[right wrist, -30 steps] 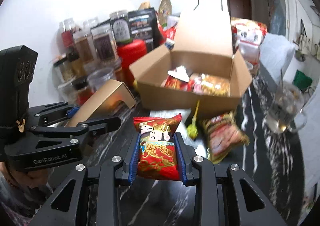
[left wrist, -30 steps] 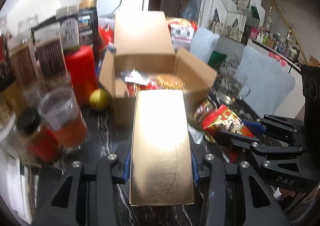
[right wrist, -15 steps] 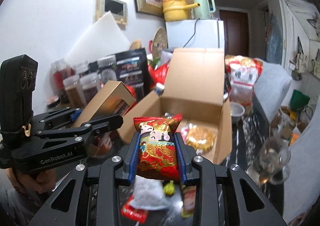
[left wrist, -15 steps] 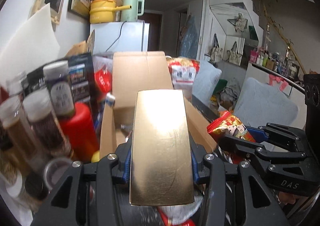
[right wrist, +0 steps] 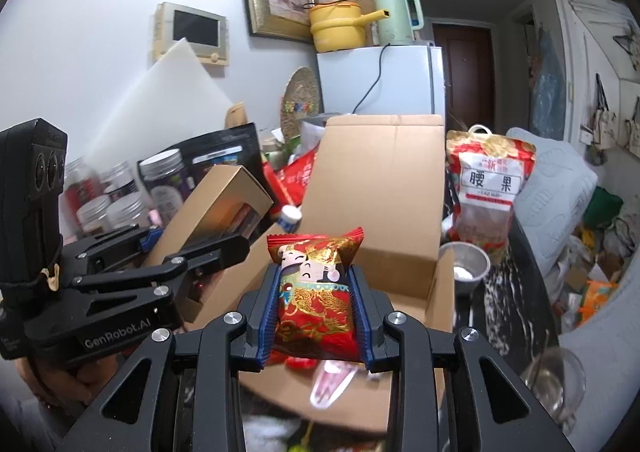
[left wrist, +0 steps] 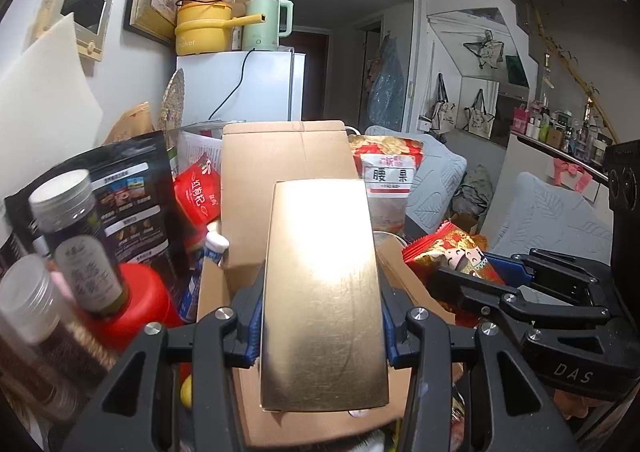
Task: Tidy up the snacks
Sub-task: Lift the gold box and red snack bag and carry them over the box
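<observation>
My left gripper [left wrist: 322,328] is shut on a gold box [left wrist: 322,292] and holds it over the open cardboard box [left wrist: 280,164]. The gold box also shows in the right wrist view [right wrist: 216,212], with the left gripper [right wrist: 192,264] at the left. My right gripper [right wrist: 314,316] is shut on a red snack packet [right wrist: 316,292] above the front of the cardboard box [right wrist: 380,188]. The right gripper [left wrist: 480,292] and its packet [left wrist: 448,252] show at the right of the left wrist view. The box's contents are mostly hidden.
Jars [left wrist: 76,236], a red canister [left wrist: 136,304] and dark pouches [left wrist: 128,196] crowd the left. A cashew bag [right wrist: 488,180] and a metal bowl [right wrist: 466,264] stand right of the box. A glass [right wrist: 556,384] sits at the near right. A white fridge [right wrist: 380,80] stands behind.
Both grippers have risen and moved forward over the cardboard box, each still holding its item. The table and loose packets have dropped below the view.
</observation>
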A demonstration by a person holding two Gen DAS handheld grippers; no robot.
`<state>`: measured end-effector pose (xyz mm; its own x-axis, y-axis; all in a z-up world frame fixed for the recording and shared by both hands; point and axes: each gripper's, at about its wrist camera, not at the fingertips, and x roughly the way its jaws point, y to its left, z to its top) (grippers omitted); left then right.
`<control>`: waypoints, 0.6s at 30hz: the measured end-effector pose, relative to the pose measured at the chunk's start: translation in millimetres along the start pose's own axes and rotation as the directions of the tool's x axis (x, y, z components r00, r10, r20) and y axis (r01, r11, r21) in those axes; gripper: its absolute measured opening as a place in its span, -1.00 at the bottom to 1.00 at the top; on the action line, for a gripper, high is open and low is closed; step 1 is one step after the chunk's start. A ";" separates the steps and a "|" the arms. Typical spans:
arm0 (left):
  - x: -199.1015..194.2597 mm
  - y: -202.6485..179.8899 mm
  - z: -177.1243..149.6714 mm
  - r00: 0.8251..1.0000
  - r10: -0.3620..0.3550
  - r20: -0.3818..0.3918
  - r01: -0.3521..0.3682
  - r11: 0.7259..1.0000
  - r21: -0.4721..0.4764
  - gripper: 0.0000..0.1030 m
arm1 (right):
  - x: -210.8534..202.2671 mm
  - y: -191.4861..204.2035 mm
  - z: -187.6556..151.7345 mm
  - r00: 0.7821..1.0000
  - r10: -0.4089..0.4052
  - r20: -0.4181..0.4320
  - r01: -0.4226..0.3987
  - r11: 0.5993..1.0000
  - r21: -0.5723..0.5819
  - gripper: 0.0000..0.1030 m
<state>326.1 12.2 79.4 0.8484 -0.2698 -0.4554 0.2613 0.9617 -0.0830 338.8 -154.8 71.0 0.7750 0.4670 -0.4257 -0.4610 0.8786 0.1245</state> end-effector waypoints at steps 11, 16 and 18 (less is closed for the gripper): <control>59.5 19.0 0.5 0.995 0.051 -0.083 -0.054 0.998 -0.027 -0.15 | 55.9 -20.8 9.2 0.998 0.005 -0.061 -0.001 0.998 0.057 -0.37; 73.9 22.4 -6.3 0.991 0.068 -0.118 -0.072 0.997 -0.030 -0.15 | 72.5 -29.0 3.8 0.995 -0.007 -0.104 0.015 0.997 0.077 -0.37; 79.0 22.0 -8.7 0.989 0.076 -0.130 -0.080 0.996 -0.026 -0.15 | 78.0 -31.3 1.6 0.993 -0.011 -0.119 0.021 0.996 0.083 -0.37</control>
<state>394.9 12.4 33.9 0.7985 -0.1871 -0.5722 0.1804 0.9812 -0.0691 414.4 -145.8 35.4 0.7230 0.4423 -0.5306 -0.4074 0.8934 0.1896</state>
